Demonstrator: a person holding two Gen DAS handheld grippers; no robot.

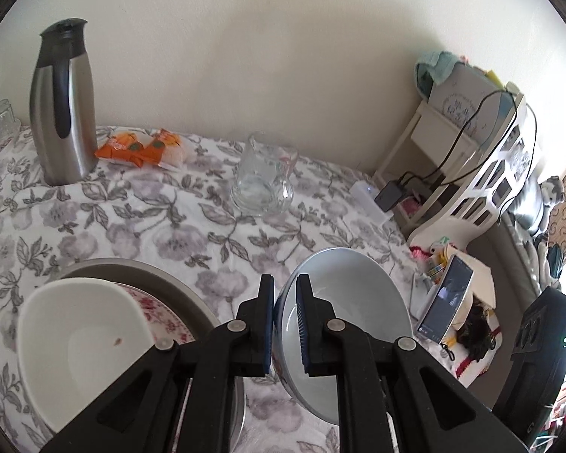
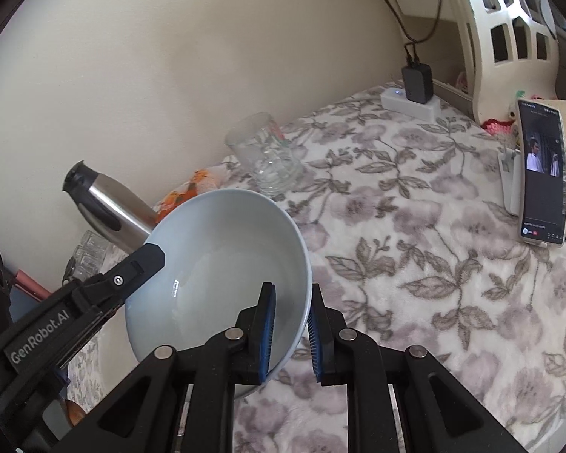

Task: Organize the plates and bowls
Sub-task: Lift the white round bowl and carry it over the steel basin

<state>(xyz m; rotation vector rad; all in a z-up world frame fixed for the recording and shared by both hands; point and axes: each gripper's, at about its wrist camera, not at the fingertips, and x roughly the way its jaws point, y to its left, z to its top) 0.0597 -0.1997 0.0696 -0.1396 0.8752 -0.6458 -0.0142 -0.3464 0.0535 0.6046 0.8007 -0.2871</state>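
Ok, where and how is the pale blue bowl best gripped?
By the rim of the pale blue bowl, one finger inside, one outside, from above: its round body is too wide to span. The left tongs and right tongs pinch different sides that way.

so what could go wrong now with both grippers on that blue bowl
Each hand-held gripper, left and right, pinches only the thin rim of the tilted blue bowl, so it could slip or twist out. If it drops, it may hit the white bowl stacked on the plates.
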